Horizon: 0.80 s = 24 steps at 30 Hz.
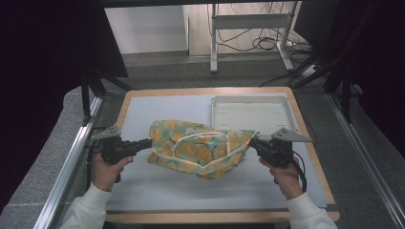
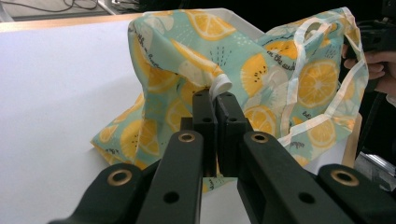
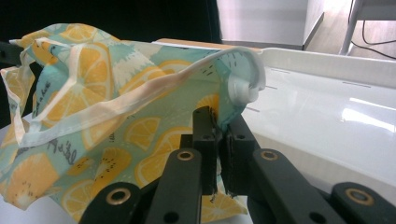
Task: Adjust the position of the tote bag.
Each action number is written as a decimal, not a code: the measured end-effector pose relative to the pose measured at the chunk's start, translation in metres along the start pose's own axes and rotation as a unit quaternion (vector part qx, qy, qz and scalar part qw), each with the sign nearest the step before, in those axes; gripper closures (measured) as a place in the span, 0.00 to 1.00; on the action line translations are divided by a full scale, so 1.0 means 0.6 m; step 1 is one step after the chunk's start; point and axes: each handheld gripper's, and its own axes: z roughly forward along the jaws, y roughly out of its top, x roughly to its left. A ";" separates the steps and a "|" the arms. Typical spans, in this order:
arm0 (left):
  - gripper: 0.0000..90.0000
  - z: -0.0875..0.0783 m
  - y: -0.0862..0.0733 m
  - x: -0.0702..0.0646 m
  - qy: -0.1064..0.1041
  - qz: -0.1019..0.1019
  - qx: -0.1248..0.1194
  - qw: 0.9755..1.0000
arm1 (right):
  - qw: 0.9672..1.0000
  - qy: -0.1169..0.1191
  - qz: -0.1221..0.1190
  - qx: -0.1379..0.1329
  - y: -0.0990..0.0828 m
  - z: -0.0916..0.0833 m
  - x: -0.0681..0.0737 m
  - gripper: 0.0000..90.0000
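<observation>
Tray's near edge hidden behind fabric bag, bag's underside unseen

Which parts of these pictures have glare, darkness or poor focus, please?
High view: evenly lit table, very dark upper corners, sharp enough. Left gripper view: the lemon-print bag is fairly sharp, the near black fingers of the left gripper look soft, and the white mat is washed out. Right gripper view: bright glare on the white tray; the bag's near folds are slightly blurred.

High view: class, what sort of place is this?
Probably a lab or workshop test bench: a table framed by metal rails, loose cables on the floor, and a lemon-print cloth bag held between two hand-held grippers.
</observation>
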 end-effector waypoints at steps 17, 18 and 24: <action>0.98 0.022 -0.048 0.004 -0.003 -0.013 0.031 0.999 | 0.999 -0.002 -0.002 0.047 -0.050 0.010 -0.001 0.94; 0.99 0.022 -0.051 0.002 -0.003 -0.013 0.032 0.999 | 0.999 -0.002 -0.002 0.047 -0.052 0.009 -0.001 0.94; 0.99 0.021 -0.069 0.006 0.000 -0.019 0.045 0.999 | 0.998 0.001 0.001 0.060 -0.071 0.002 0.001 0.94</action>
